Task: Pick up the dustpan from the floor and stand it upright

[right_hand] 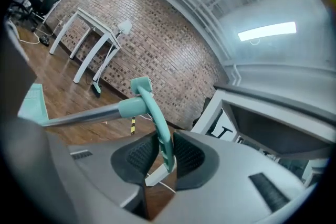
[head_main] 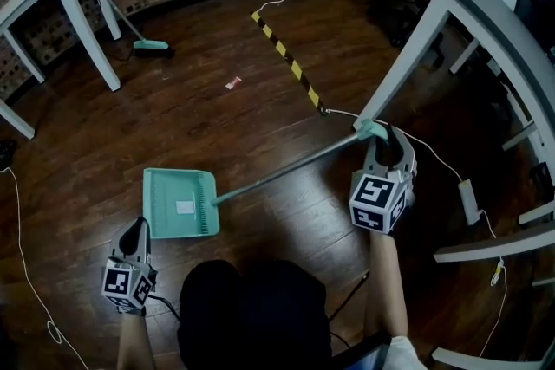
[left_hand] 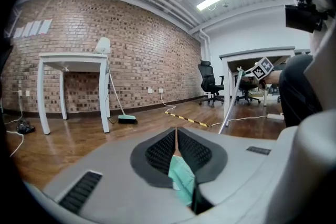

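Two grippers share the teal plastic dustpan (head_main: 179, 202) with its long metal shaft (head_main: 286, 171), most likely because one grip alone would let so long a thing swing while it is tipped towards upright. The pan end sits low over the dark wooden floor (head_main: 217, 126), open side up, and the shaft slants away and up from it to the looped teal grip (head_main: 373, 132) at its far end. The left gripper (head_main: 139, 228) is at the pan's near corner, and its own view shows its jaws pressed together on a thin teal edge of the pan, pinching it to steady the low end. The right gripper (head_main: 382, 143) holds the high end: its jaws stand a little apart, closed on the narrow teal loop that runs between its pads (right_hand: 140, 153). Beyond the dustpan's shaft lies a yellow-and-black striped cable cover (head_main: 286, 56), and well beyond the pan a teal broom (head_main: 150, 47) leans by a white table.
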Demonstrator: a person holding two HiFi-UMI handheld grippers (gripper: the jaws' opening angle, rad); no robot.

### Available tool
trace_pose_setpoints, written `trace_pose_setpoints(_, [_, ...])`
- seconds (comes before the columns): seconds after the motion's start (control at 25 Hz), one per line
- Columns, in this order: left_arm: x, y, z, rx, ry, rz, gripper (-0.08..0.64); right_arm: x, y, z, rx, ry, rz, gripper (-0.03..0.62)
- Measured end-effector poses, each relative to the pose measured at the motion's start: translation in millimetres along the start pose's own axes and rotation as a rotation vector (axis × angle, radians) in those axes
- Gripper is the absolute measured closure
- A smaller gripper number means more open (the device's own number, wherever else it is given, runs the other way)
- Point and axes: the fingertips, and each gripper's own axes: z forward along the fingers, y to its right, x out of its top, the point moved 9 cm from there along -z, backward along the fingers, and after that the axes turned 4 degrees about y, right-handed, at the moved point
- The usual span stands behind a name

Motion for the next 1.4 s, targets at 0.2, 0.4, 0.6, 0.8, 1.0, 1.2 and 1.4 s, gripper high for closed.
trace_pose_setpoints(0.2, [13.3, -2.1, -14.8, 0.024, 0.022, -0.006, 0.536, 47.3, -13.8, -7.9, 0.003, 0.079, -0.081, 0.514])
trace_pose_setpoints(0.4, [17.4, -7.9, -29.8, 0.052, 0.044, -0.011, 0.535, 99.2, -33.5, -18.6, 0.016, 0.177, -0.196, 0.514])
trace_pose_setpoints(0.6, [17.9, -0.6, -45.2, 0.047, 0.041, 0.030, 0.537, 160.1, -66.3, -38.5, 0.058, 0.336, -0.462, 0.522])
trace_pose_setpoints(0.8, [20.6, 1.4, -62.1, 0.062, 0.057, 0.040, 0.537, 203.4, -90.7, -54.3, 0.130, 0.451, -0.573, 0.523])
trace_pose_setpoints(1.0, [24.3, -3.8, -78.8, 0.087, 0.069, 0.040, 0.537, 235.7, -110.0, -66.8, 0.215, 0.535, -0.663, 0.523])
trace_pose_setpoints(1.2, [28.8, -4.2, -94.8, 0.109, 0.079, 0.040, 0.537, 259.4, -122.9, -87.2, 0.248, 0.616, -0.704, 0.523])
trace_pose_setpoints(1.4, [28.8, -5.7, -105.5, 0.124, 0.077, 0.029, 0.537, 278.0, -141.5, -110.3, 0.239, 0.687, -0.786, 0.517])
